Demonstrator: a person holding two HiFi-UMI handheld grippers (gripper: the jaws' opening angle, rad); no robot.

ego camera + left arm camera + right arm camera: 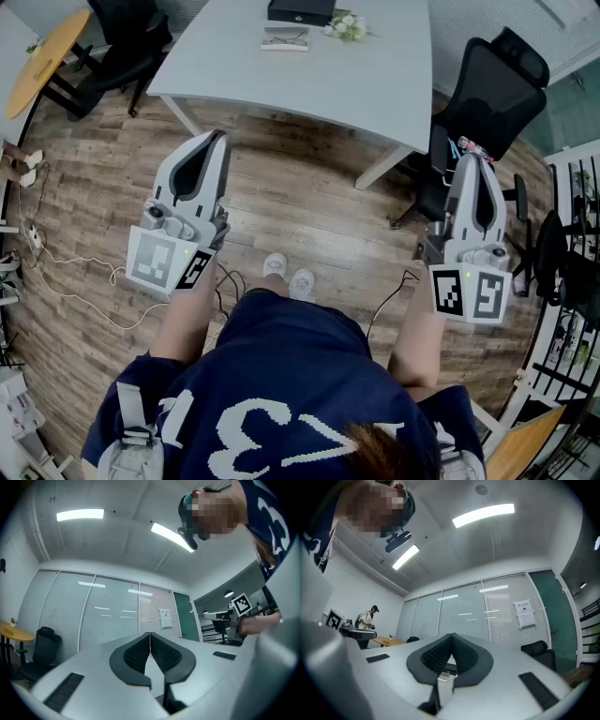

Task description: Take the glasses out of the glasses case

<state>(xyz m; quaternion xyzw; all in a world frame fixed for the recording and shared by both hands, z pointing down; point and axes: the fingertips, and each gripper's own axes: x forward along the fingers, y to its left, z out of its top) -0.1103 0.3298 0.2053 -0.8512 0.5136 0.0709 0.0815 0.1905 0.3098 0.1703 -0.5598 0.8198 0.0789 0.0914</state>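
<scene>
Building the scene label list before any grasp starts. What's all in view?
table: 1, white, far ahead across the wood floor
box: 1, black, table's far edge
flat item: 1, grey-white, on the table in front of the box; what looks like glasses on it
flowers: 1 small bunch, white and green, right of the box
chairs: 2, black, one left of the table, one right
round table: 1, yellow, far left
cable: 1, white, on the floor at left
rack: 1, dark, right edge
shoes: 2, white, person's
left gripper: shut, empty
right gripper: shut, empty
</scene>
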